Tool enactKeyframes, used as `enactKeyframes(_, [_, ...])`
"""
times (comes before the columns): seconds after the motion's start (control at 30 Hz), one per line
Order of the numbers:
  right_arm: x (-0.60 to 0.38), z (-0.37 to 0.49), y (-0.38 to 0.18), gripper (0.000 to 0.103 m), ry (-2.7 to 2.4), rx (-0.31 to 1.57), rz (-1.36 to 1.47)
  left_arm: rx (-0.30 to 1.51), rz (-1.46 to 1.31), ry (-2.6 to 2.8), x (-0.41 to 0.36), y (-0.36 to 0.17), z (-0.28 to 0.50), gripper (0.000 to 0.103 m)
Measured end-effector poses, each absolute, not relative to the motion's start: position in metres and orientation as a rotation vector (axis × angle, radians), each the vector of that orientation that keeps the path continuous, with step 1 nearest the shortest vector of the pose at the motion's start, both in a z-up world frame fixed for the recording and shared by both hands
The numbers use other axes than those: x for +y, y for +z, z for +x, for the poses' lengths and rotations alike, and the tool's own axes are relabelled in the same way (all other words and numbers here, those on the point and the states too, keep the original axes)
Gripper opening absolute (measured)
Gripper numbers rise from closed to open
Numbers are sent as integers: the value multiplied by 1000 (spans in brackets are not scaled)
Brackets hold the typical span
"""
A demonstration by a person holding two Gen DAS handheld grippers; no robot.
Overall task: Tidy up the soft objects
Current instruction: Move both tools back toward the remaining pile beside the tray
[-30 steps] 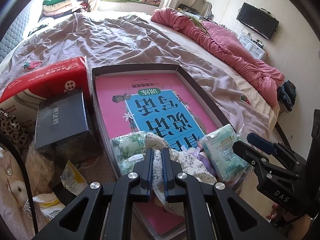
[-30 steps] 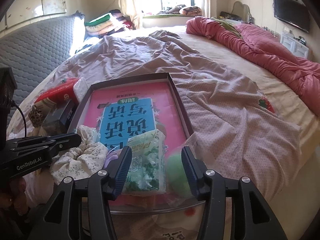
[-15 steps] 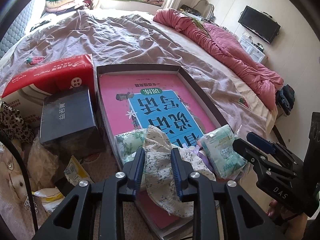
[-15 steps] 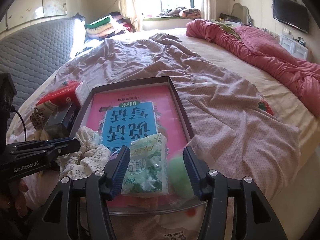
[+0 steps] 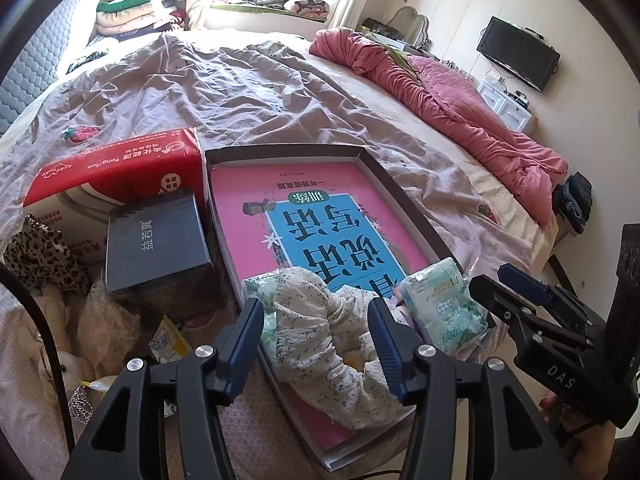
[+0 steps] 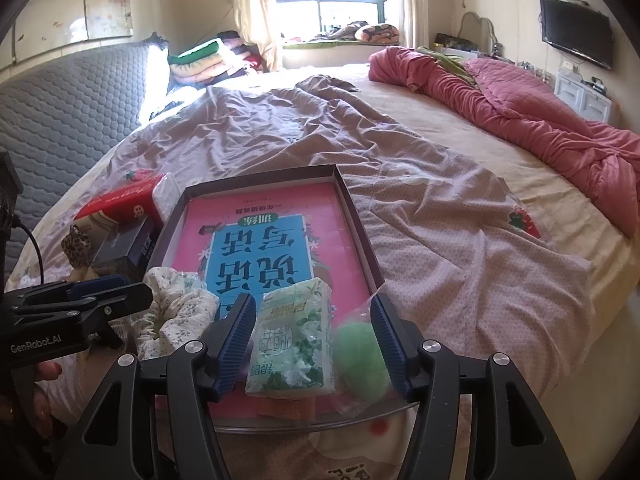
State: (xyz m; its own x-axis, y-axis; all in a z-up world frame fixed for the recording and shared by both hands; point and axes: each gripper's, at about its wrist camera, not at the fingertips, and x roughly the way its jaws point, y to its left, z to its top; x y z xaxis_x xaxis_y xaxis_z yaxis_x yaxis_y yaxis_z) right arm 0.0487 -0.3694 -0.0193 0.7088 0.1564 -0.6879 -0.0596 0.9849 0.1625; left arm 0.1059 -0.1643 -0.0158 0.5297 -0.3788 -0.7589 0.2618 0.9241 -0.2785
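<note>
left wrist view: one floral scrunchie (image 5: 340, 344) lies in one box (image 5: 404, 196) beside two tissue packs, between the left gripper (image 5: 320, 344) jaws, just opened apart. right gripper (image 6: 316, 344), jaws parted and just widening, straddles one tissue pack (image 6: 292, 344) and one green ball (image 6: 360, 356).

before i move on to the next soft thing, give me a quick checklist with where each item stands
1. Left gripper let go of the floral scrunchie: ok; its jaws have just been opening and the pads stand off the fabric, which lies between them.
2. Scrunchie inside the shallow box: ok, it rests on the pink book at the near end.
3. Right gripper free: ok; jaws have just been opening, clear of the tissue pack.
4. Tissue pack in the box: ok.
5. Green round item in its clear wrap fully inside the box: cannot tell.
6. Leopard-print fabric sorted: not ok, it lies outside the box.
</note>
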Motion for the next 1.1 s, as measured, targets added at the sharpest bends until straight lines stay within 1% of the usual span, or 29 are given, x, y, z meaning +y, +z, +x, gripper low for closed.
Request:
enactKeyframes(0.07, [-371,47,-18,66,110,768,134,932,-134,-375,-163,-12,105,57])
enactKeyframes(0.27, [-374,44,-11,68,94,744,139,911,-116,-349,-162,0,100,64])
enactKeyframes(0.7, [-370,36,11,69,71,681,131,901,-68,-262,-149,20,89,65])
enactKeyframes(0.83, [-365,34,17,72,80,670,121,900,-43,-228,-143,23,84,65])
enactKeyframes(1.1, [-349,31,28,73,107,652,84,898,-31,-194,-129,27,77,65])
